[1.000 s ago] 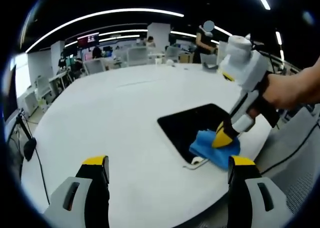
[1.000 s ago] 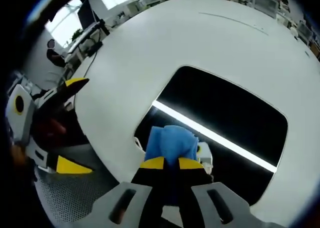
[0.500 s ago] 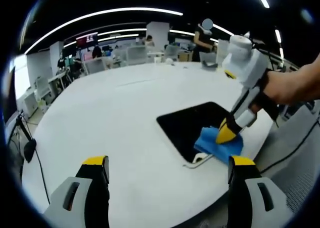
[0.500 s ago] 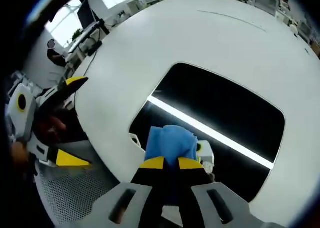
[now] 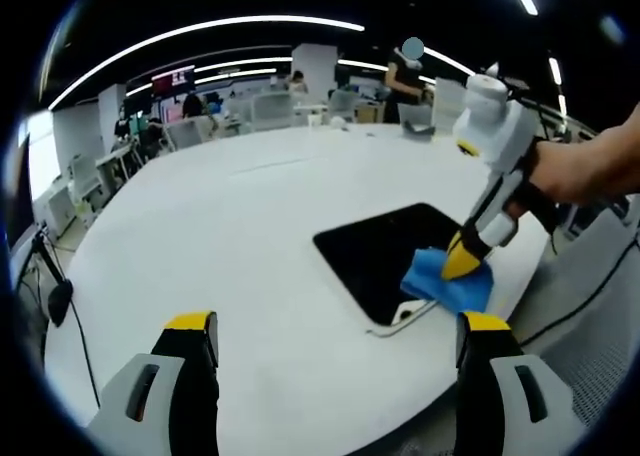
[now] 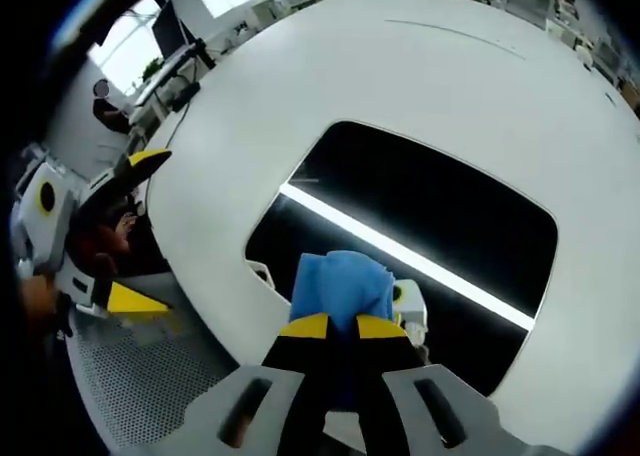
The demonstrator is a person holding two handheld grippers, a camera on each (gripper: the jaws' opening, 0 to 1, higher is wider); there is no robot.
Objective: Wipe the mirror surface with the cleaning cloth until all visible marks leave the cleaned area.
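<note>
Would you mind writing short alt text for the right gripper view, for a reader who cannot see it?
The right gripper, jaws shut on a blue cleaning cloth, presses it onto the near part of a dark mirror lying flat on a white table. A bright ceiling light reflects as a streak across the mirror, and the left gripper sits off the table's edge at left.

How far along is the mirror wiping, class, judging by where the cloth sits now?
Done: the right gripper has the blue cloth clamped. In hand: the cloth presses on the mirror near one edge. Left: the glass beyond it; marks are too faint to judge. The left gripper hangs open.
</note>
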